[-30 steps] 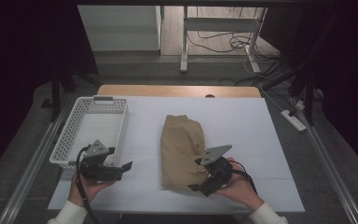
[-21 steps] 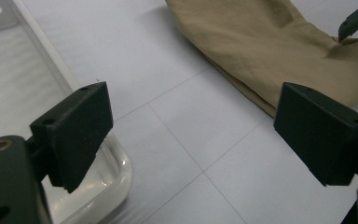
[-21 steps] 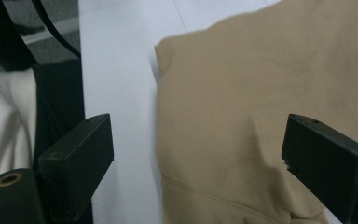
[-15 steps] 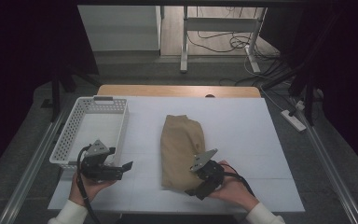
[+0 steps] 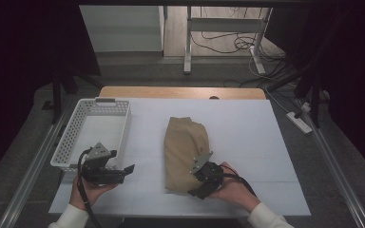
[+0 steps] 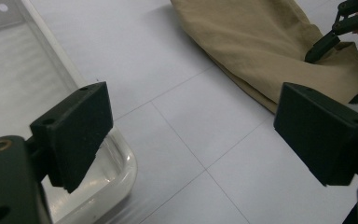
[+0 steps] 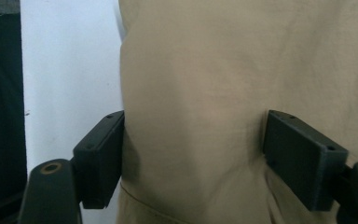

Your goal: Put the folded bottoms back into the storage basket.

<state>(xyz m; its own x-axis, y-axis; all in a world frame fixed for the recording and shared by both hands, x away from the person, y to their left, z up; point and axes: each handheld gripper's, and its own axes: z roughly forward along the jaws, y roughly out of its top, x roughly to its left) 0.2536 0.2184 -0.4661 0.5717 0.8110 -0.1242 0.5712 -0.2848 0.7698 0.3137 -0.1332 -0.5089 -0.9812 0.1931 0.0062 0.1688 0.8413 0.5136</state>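
Tan cloth (image 7: 223, 93) between the spread right tongs (image 7: 193, 161).

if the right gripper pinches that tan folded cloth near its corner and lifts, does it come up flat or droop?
Probably droops: the tan folded cloth shows soft creases and rounded edges, so it looks limp. The fold may well open, since nothing visibly pins the layers. The right gripper, jaws open over the near end, would likely bunch fabric between them. Rolling or tipping seems unlikely; it lies flat on the white table.
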